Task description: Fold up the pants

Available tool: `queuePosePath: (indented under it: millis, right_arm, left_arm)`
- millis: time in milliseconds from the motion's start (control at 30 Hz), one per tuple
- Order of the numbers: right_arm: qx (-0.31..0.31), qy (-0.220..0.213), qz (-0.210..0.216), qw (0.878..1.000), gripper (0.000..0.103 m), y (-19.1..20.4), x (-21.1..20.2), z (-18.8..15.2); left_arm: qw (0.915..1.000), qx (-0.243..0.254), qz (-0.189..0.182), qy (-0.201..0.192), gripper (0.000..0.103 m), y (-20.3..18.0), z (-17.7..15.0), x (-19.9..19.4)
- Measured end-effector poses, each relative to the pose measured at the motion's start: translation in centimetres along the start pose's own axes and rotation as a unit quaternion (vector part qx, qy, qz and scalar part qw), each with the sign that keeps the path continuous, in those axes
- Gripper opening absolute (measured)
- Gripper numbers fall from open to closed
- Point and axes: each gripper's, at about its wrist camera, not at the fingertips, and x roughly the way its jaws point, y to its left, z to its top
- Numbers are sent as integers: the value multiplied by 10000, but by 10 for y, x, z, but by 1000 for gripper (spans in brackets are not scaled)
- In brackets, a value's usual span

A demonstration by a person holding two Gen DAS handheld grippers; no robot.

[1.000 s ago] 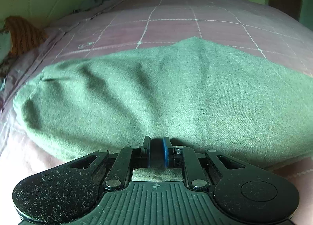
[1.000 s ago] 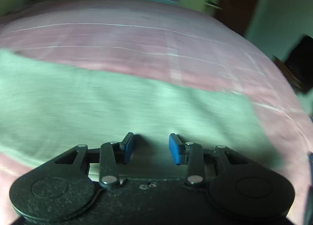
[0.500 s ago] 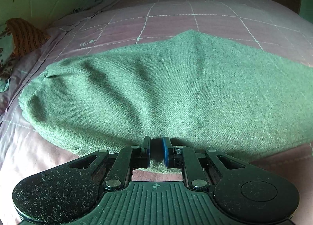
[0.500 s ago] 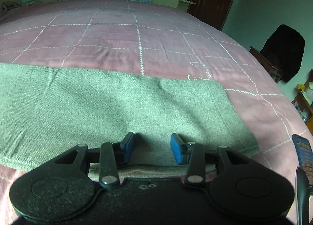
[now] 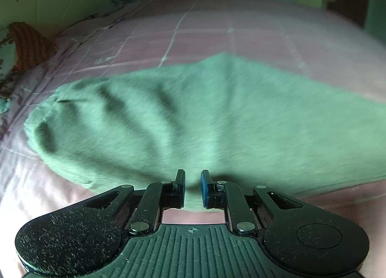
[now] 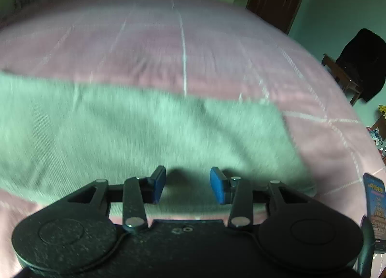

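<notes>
A pink checked bedspread [image 5: 253, 36] served as the folding surface, with the green pants [image 5: 193, 113] laid flat across it. The left gripper [image 5: 193, 187] was clamped on the near edge, fabric puckering toward its jaws, apparently to lift that edge over. The right gripper [image 6: 188, 185] stood open over the near edge, nothing pinched, likely readying its own hold.

Green pants [image 5: 217, 118] lie creased across the bed.
</notes>
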Motion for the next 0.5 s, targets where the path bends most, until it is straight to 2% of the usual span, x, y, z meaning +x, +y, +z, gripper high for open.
queuePosePath:
  millis: [67, 133, 233, 367, 467, 500]
  right_arm:
    - [76, -250, 45, 9996, 42, 8, -14, 4]
    - [-100, -284, 177, 9994, 42, 25, -20, 4]
    - [-240, -256, 406, 9986, 44, 52, -23, 2]
    - [-716, -279, 423, 9961, 47, 77, -22, 7]
    - [-891, -111, 313, 9955, 54, 76, -9, 8]
    - [-882, 22, 264, 9958, 55, 70, -2, 5]
  left_arm:
    - [9995, 172, -256, -111, 13, -16, 3, -9]
    - [9977, 385, -551, -126, 13, -38, 9, -10]
    - [9949, 412, -915, -86, 13, -72, 18, -6]
    - [9926, 514, -1103, 35, 13, -114, 22, 3]
    - [9927, 511, -1026, 376, 13, -130, 15, 23]
    - [9933, 438, -1007, 358, 13, -130, 11, 26]
